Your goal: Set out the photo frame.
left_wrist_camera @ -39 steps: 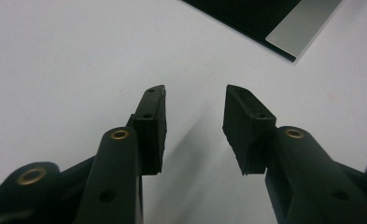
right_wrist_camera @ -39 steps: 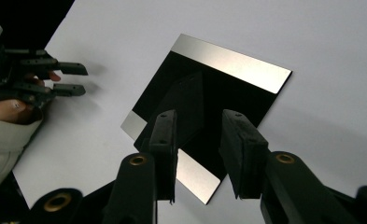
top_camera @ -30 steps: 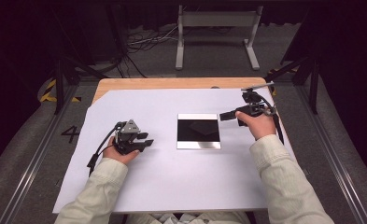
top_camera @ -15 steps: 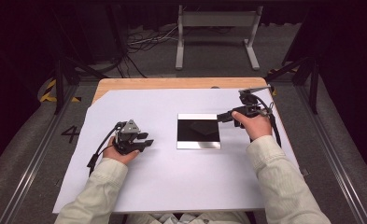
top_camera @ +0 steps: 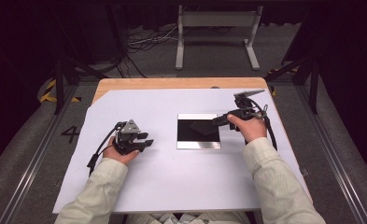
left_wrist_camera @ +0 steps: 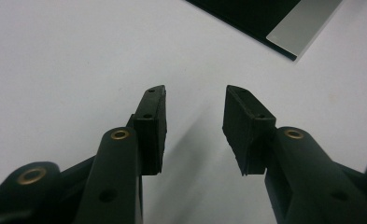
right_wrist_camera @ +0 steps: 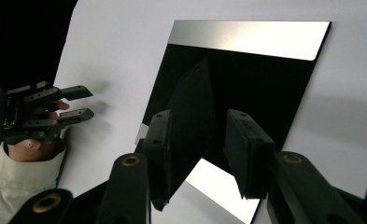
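Note:
A square mirror-like plate, dark with a bright strip along one edge, lies flat in the middle of the white sheet. My right gripper reaches over its right edge. A thin dark sheet stands between its jaws and leans on one pad, with a gap to the other. These jaws have just been opening. My left gripper rests on the white sheet left of the plate, open and with nothing between its jaws.
The white sheet covers most of a wooden table, whose back edge shows bare. Beyond it are a metal stand and cables on a dark floor. Both sleeves come in from the near edge.
The right hand has edged a little to the left, over the plate's right edge. The left hand and its gripper have kept still.

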### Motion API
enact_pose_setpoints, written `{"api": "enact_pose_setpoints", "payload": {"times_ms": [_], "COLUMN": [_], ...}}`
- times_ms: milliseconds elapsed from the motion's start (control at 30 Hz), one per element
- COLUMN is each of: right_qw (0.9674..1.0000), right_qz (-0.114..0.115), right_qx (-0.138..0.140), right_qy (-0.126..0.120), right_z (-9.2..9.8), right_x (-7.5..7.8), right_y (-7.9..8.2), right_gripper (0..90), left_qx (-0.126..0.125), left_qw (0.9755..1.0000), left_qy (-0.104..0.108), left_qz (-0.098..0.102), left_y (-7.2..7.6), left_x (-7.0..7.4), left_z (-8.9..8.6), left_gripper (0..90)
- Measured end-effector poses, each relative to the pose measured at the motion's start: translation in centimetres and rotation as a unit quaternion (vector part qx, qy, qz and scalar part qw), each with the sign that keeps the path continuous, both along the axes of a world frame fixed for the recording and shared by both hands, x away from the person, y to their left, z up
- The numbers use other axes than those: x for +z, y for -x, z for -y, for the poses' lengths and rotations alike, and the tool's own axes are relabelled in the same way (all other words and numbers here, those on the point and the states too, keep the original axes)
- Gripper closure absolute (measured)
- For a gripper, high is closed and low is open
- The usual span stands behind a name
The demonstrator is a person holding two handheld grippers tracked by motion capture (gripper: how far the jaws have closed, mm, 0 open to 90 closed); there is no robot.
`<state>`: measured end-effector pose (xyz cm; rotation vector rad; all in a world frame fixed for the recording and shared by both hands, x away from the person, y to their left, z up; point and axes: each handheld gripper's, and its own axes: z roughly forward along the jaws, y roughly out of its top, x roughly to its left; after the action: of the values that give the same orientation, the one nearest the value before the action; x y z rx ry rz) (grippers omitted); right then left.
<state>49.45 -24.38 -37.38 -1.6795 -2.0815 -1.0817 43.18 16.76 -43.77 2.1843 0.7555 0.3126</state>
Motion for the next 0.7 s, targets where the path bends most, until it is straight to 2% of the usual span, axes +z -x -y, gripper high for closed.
{"api": "enact_pose_setpoints", "payload": {"times_ms": [267, 700], "right_qw": [0.9996, 0.9990], "right_qz": [-0.020, -0.037], "right_qx": [0.004, 0.011], "right_qy": [-0.017, -0.022], "right_z": [-0.6, -1.2], "right_x": [-0.8, -1.5], "right_y": [-0.2, -0.5], "right_gripper": [60.6, 60.6], "left_qx": [0.001, 0.000], "left_qw": [1.0000, 1.0000], "left_qy": [0.001, -0.001], "left_qz": [-0.003, -0.001], "left_y": [0.0, 0.0], "left_x": [0.0, 0.0], "left_z": [0.0, 0.1], "left_gripper": [60.2, 60.3]}}
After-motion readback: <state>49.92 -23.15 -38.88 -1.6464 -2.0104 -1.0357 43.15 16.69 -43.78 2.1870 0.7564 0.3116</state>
